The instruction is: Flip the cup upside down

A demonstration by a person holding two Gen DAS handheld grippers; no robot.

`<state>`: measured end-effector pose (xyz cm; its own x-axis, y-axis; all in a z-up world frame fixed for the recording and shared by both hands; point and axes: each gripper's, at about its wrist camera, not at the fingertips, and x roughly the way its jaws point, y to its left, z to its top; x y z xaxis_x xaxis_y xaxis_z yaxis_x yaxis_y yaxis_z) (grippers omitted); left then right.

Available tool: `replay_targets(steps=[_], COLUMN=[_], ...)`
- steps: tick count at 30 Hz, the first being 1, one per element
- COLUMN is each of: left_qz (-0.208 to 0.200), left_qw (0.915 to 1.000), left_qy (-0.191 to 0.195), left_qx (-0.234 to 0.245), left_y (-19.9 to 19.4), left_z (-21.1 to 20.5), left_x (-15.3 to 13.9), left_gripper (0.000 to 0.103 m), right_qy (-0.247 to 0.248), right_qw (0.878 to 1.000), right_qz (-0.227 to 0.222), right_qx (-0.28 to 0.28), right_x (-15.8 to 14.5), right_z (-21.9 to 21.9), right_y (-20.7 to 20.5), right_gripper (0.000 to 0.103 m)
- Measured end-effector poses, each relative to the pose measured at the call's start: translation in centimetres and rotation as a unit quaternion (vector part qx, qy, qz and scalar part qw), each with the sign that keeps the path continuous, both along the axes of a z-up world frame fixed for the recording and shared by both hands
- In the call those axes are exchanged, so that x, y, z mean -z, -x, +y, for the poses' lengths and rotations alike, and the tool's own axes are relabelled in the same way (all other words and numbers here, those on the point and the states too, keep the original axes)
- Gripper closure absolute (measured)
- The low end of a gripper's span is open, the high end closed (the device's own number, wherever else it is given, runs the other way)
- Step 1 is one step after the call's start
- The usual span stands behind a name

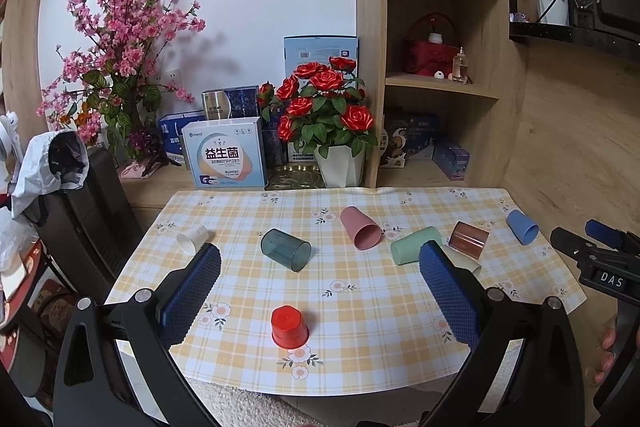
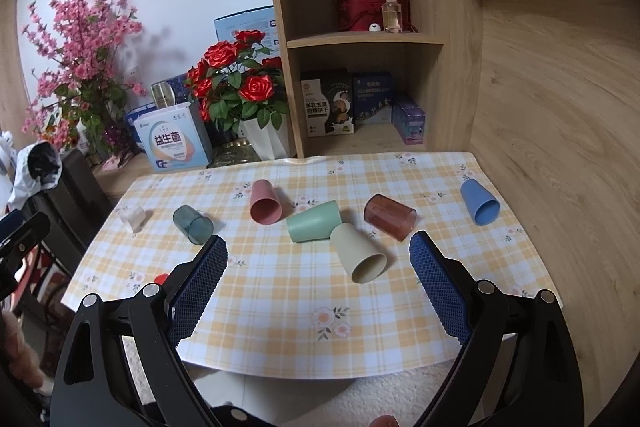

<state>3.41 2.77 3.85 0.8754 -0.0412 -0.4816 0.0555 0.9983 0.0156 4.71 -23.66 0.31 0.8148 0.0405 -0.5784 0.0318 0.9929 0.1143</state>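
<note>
- Left claw (image 1: 320, 267): fingers spread wide, gripping nothing, hovering above the near half of the table (image 1: 400, 339), which is covered by a yellow checked cloth with flower prints.
- Right claw (image 2: 318, 259): likewise spread wide and empty, above the table's near edge.
- Red cup (image 1: 289, 327): stands upside down near the front edge, between the left claw's fingers as seen from the left wrist view.
- Cups lying on their sides: white cup (image 1: 193, 238) at far left; dark teal cup (image 1: 285, 249); pink cup (image 1: 361, 228); green cup (image 2: 314, 227), touching the cream cup (image 2: 359, 252); brown translucent cup (image 2: 390, 216); blue cup (image 2: 479, 202) at far right.
- Background: potted red roses (image 1: 320, 115) and a wooden shelf (image 1: 440, 87) behind the table.
</note>
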Motion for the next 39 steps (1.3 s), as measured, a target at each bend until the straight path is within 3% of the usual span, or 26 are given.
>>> replay_targets(steps=[39], left_qz=[0.0], left_qw=[0.9999], left_qy=[0.002], left_qx=[0.013], left_y=[0.68], left_z=[-0.52], left_x=[-0.23], left_gripper=[0.006], right_qy=[0.01], right_qw=[1.0], right_qz=[-0.017], right_qx=[0.008], right_x=[-0.28], right_z=[0.12], right_y=[0.65], right_gripper=[0.013])
